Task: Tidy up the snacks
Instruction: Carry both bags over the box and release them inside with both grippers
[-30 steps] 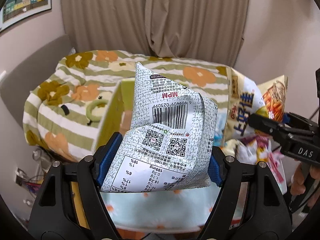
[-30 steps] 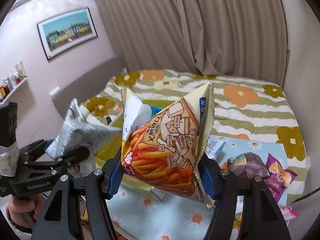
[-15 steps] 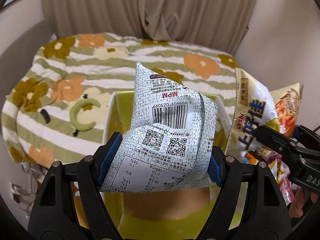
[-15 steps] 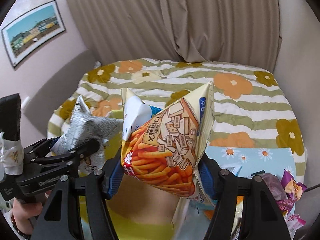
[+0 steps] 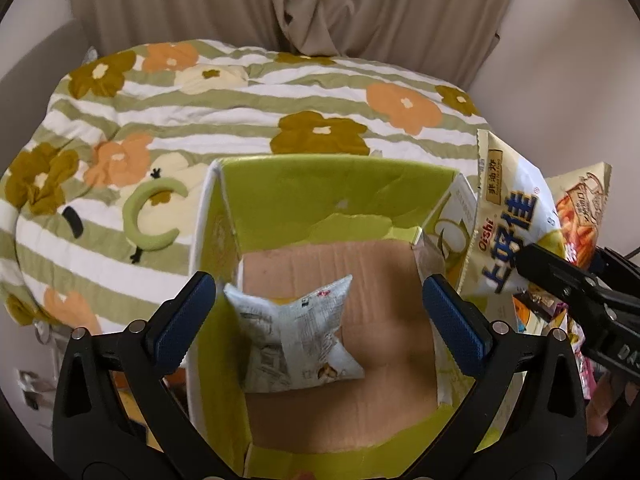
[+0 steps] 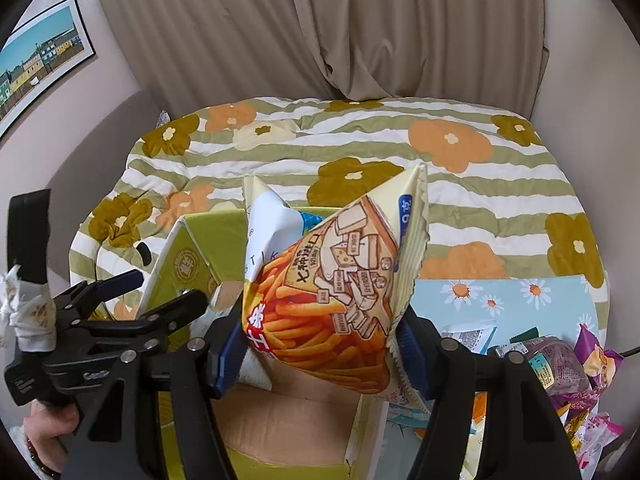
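A green cardboard box [image 5: 332,184] with a brown floor stands open on the bed. The silver snack packet [image 5: 296,344] lies inside it at the near left. My left gripper [image 5: 316,296] hovers over the box, its jaws opening wide, blue pads well apart from the packet below. My right gripper [image 6: 320,344] is shut on an orange stick-snack bag [image 6: 336,292], with a white Oishi bag [image 5: 504,224] pressed against it, held above the box's right wall. The left gripper [image 6: 160,292] shows at the left of the right wrist view.
A striped flowered bedspread [image 5: 240,100] lies under and beyond the box. A blue daisy cloth [image 6: 500,292] to the right carries several loose snack packets [image 6: 560,368]. Beige curtains hang behind the bed. A hand [image 6: 48,432] holds the left gripper.
The left gripper has swung over the box, opened, and dropped the silver packet onto the box floor. The right gripper moved closer to the box with its bags still gripped.
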Action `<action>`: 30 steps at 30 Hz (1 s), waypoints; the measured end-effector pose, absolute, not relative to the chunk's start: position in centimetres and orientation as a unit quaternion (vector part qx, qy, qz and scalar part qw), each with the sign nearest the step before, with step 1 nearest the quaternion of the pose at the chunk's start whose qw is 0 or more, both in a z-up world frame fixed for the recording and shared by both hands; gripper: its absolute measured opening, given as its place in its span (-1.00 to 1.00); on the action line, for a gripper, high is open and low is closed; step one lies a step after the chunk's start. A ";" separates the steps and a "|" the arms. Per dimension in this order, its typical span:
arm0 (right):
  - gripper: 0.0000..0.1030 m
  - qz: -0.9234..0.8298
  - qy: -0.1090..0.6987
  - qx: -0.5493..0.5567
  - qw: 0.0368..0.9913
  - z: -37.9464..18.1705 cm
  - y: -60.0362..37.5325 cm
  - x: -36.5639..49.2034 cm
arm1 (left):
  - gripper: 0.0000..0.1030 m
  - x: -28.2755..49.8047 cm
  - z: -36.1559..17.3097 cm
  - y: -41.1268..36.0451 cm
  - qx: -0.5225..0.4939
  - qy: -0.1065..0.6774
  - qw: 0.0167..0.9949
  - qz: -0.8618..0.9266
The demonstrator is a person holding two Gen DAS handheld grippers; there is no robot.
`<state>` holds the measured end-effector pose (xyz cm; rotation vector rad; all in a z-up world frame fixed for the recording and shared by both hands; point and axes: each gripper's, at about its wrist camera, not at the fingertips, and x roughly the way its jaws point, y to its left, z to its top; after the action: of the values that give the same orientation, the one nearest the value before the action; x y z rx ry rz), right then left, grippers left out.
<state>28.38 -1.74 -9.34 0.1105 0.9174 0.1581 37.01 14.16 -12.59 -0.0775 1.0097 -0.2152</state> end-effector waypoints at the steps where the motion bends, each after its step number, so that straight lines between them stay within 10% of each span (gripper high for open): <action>1: 0.20 0.079 0.443 0.051 0.892 -9.4 -1.6 28.3 | 0.99 36.6 -12.6 14.5 -0.040 0.483 0.869 -0.100; 16: 0.24 0.140 0.472 0.032 0.870 -12.0 0.7 32.0 | 0.99 33.5 -12.5 16.4 -0.053 0.486 0.870 -0.065; 20: 0.96 0.131 0.480 0.028 0.867 -13.2 1.2 33.2 | 0.99 33.4 -12.8 16.5 -0.050 0.490 0.868 -0.061; 30: 0.99 0.129 0.458 0.020 0.879 -12.4 0.8 31.2 | 0.99 32.8 -12.4 16.3 -0.046 0.491 0.867 -0.074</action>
<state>31.20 0.75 -12.39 0.0411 0.9542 0.2680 32.84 16.33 -12.38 -0.0963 1.0292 -0.1543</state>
